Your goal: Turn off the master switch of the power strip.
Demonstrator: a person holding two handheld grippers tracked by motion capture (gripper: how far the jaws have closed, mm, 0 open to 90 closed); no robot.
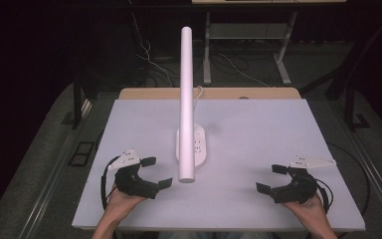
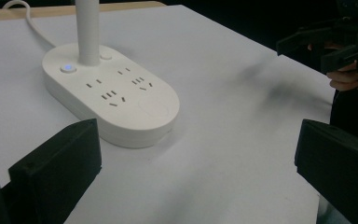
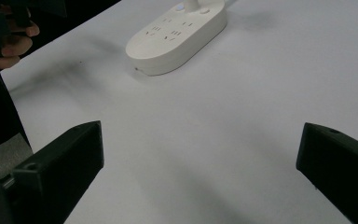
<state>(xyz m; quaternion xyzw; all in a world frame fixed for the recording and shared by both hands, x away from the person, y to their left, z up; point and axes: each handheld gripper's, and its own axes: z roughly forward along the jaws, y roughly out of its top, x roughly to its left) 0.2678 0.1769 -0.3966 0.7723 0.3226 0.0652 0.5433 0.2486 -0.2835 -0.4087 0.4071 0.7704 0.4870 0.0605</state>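
both claws idle, nothing held.
your left claw [image 1: 152, 173] and right claw [image 1: 270, 178] rest on the white desk [image 1: 258, 129] near its front edge, jaws spread wide; the white power-strip lamp base [image 2: 116, 95] sits mid-desk between them, nearer your left.

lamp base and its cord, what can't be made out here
- Lamp head: cut off by the top edge in the left gripper view.
- Cord end: hidden behind the table's far edge in the high view.
- Socket markings: too small in every view.
- Button: blurred in the right gripper view.
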